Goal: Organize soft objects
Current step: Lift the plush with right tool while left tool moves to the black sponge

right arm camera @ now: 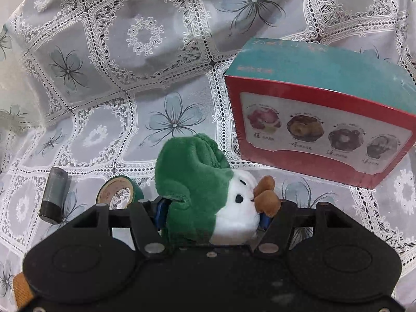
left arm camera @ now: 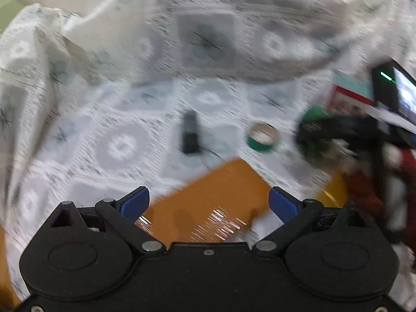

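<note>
My right gripper (right arm camera: 212, 214) is shut on a green and white plush duck (right arm camera: 208, 195) with an orange beak, held above the lace tablecloth (right arm camera: 130, 83). In the blurred left wrist view the same gripper and green plush (left arm camera: 316, 130) show at the right. My left gripper (left arm camera: 209, 202) is open and empty, with its blue fingertips (left arm camera: 135, 201) spread over an orange box (left arm camera: 215, 202). A red soft thing (left arm camera: 364, 192) lies at the right, behind the right gripper's frame.
A green tape roll (left arm camera: 262, 135) and a dark cylinder (left arm camera: 189, 132) lie mid-table; both also show in the right wrist view, tape (right arm camera: 119, 192) and cylinder (right arm camera: 53, 195). A red and teal pastry box (right arm camera: 319, 119) stands at the right. A yellow object (left arm camera: 332, 195) sits near the orange box.
</note>
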`<state>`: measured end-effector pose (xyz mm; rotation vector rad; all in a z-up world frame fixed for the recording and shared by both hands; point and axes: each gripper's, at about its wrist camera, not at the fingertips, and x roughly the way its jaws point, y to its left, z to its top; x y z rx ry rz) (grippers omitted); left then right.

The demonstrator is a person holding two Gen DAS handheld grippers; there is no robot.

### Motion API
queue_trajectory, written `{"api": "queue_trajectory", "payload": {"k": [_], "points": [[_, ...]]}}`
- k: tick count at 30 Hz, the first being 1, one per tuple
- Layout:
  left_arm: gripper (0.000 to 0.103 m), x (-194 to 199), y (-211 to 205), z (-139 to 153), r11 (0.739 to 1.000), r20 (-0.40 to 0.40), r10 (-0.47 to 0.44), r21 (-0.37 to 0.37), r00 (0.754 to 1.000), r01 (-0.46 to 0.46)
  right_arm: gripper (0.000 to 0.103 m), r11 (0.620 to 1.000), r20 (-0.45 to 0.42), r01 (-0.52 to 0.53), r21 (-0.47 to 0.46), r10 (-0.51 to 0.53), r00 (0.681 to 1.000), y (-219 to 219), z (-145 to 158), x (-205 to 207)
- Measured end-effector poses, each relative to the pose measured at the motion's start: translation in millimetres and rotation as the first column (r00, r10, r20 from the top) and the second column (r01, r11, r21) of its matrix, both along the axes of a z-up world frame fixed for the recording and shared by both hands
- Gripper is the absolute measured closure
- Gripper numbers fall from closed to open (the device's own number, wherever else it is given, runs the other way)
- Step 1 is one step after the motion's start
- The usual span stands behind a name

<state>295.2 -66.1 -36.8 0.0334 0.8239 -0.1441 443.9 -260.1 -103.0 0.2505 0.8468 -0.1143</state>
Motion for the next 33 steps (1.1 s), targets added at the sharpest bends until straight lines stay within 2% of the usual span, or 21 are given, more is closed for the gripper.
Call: {"api": "queue_trajectory", "payload": {"k": [5, 8, 15, 19, 22, 26, 30, 33], "points": [[0.007, -17.4, -33.6, -4.8, 0.997, -0.032, -0.069, 0.022, 0.997, 0.069, 0.04, 0.998, 0.012, 0.011, 0.061, -0.012, 1.0, -11.6, 1.9, -4.0], [0.007, -20.5, -43.9, -11.6, 0.996, -0.053, -0.09, 0.011, 0.995, 0.09, 0.039, 0.998, 0.01, 0.01, 0.067, -0.01, 1.0, -15.1, 4.2, -5.6], [0.007, -22.2, -58.0, -26.3, 0.994, -0.095, -0.104, 0.014, 0.99, 0.105, 0.041, 0.996, -0.004, -0.092, 0.004, 0.092, 0.996, -13.2, 19.4, -3.8], [0.007, -21.0, -63.4, -29.3, 0.994, -0.099, -0.109, 0.006, 0.989, 0.11, 0.041, 0.992, 0.062, -0.124, -0.026, 0.125, 0.99, -16.7, 44.8, -19.7], [0.007, -18.3, -67.4, -30.4, 0.994, -0.097, -0.107, 0.002, 0.99, 0.107, 0.041, 0.991, 0.093, -0.126, -0.056, 0.13, 0.987, -18.2, 57.3, -32.5], [0.007, -14.9, -72.7, -34.0, 0.994, -0.095, -0.103, 0.02, 0.99, 0.106, 0.041, 0.982, 0.122, -0.115, -0.151, 0.134, 0.983, -14.8, 65.7, -48.7], [0.008, -9.1, -76.7, -38.8, 0.995, -0.107, -0.092, 0.032, 0.99, 0.096, 0.041, 0.979, 0.123, -0.094, -0.182, 0.117, 0.985, -15.7, 66.0, -66.7], [0.018, -4.4, -78.0, -40.8, 0.995, -0.12, -0.087, 0.031, 0.989, 0.091, 0.041, 0.982, 0.124, -0.068, -0.176, 0.091, 0.988, -19.2, 63.7, -80.1]]}}
